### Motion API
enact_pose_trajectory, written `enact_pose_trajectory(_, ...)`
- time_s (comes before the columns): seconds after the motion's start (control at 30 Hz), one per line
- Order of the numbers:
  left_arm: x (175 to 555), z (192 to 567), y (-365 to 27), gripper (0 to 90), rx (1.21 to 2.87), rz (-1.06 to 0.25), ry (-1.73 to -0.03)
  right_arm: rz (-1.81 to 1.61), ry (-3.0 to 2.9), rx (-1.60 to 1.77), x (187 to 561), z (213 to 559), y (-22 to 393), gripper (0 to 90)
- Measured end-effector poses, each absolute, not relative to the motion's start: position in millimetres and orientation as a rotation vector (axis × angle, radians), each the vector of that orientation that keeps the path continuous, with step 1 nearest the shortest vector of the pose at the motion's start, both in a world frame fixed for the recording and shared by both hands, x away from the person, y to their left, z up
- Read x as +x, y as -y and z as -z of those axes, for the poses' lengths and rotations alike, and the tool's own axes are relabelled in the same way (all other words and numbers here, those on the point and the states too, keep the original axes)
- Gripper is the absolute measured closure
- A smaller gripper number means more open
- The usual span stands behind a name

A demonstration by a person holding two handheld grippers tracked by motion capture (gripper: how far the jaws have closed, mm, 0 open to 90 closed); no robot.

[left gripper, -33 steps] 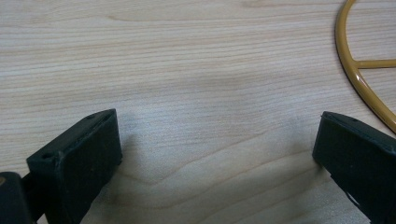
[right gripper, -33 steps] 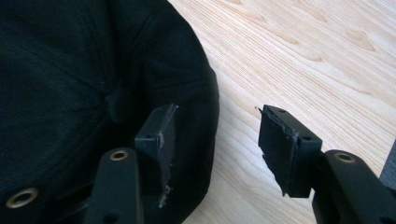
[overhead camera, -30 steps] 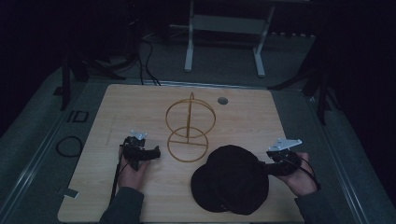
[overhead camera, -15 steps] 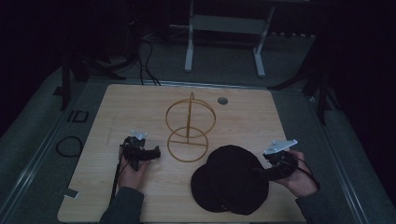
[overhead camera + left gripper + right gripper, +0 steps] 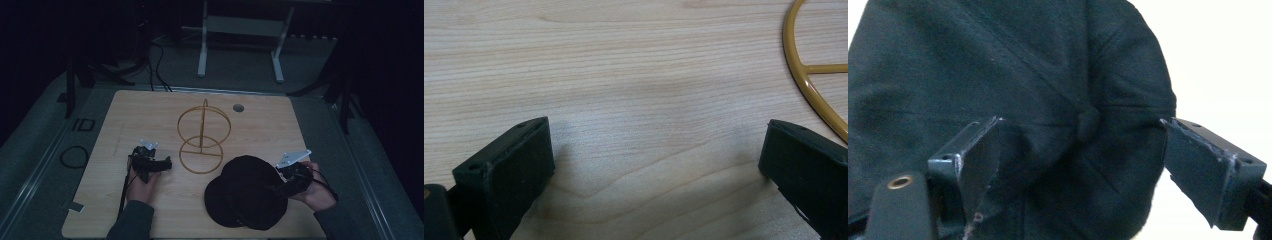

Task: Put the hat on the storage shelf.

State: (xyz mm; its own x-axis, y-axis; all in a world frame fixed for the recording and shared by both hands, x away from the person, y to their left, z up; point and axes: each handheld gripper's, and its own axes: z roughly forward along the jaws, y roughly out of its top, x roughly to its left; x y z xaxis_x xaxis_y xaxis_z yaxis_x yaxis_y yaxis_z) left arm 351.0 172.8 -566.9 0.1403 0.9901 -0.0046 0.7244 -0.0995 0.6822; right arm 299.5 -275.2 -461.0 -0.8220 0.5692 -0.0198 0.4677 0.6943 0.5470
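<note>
The black cap (image 5: 248, 192) lies flat on the wooden counter (image 5: 150, 115) in the lower right of the high view, crown up, with its brim toward the lower left. The right claw (image 5: 281, 189) is right at the cap's right edge, so the right hand is much the nearer one. In the right gripper view the cap (image 5: 1013, 100) sits straight ahead of the right claw (image 5: 1083, 165), and the little button on top of the crown is between the two jaws. Those jaws have just been opening and now stand wide apart. The cloth lies between them, but the pads do not look pressed on it, so I think the cap is let go. The left claw (image 5: 165, 164) rests in the lower left of the high view, just beside the gold wire hat stand (image 5: 202, 135). Its jaws are wide open too and hold nothing; bare wood shows between them in the left gripper view. The cap is near the stand's ring base, not on the stand.
</note>
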Motion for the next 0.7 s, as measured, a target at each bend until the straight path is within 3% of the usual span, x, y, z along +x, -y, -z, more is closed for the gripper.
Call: enact_pose_trajectory(0.7,351,567,-173,0.7,1.885,-0.641,-1.639,-0.807,-2.827,0.736,312,472,240,10.7)
